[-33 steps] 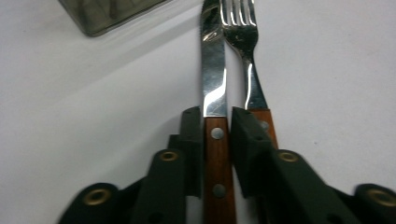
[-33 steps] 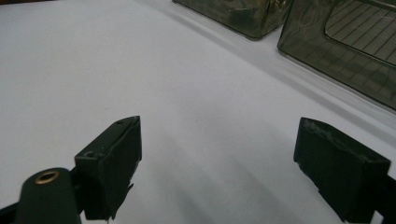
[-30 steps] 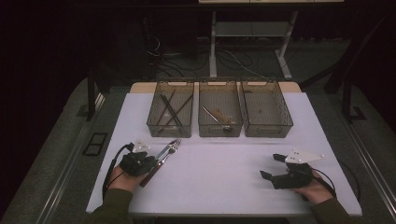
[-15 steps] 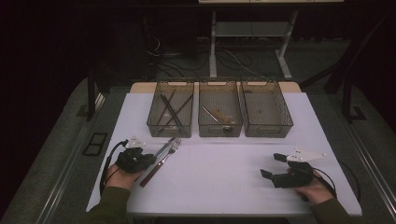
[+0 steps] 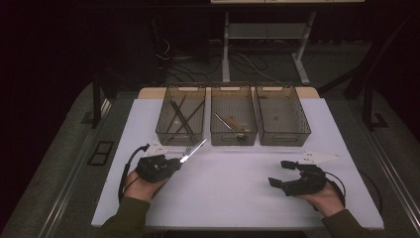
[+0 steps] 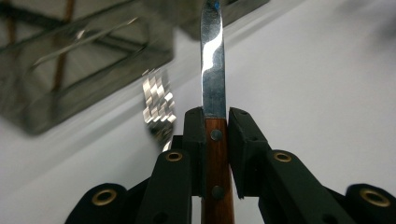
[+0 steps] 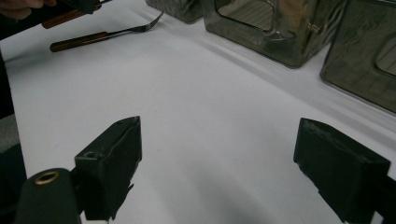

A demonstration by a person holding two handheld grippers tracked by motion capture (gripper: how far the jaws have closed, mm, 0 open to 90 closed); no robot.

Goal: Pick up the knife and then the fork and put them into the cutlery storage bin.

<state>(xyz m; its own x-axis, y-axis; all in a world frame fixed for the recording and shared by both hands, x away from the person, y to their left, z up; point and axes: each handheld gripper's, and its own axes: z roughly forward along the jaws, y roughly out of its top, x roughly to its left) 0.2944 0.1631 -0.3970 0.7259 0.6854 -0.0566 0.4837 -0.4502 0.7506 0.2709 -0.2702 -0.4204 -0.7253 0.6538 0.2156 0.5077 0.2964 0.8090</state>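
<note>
The left gripper (image 5: 174, 163) clamps a wooden-handled steel knife (image 6: 214, 84), now lifted off the white table (image 5: 233, 193), blade toward the left smoked-plastic bin (image 5: 181, 121). The right gripper view reveals a wooden-handled fork (image 7: 100, 36) left lying there. The right gripper (image 5: 283, 173) hovers, jaws wide apart.

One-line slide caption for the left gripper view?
Left gripper clamps a wooden-handled knife, blade toward mesh bins.
</note>
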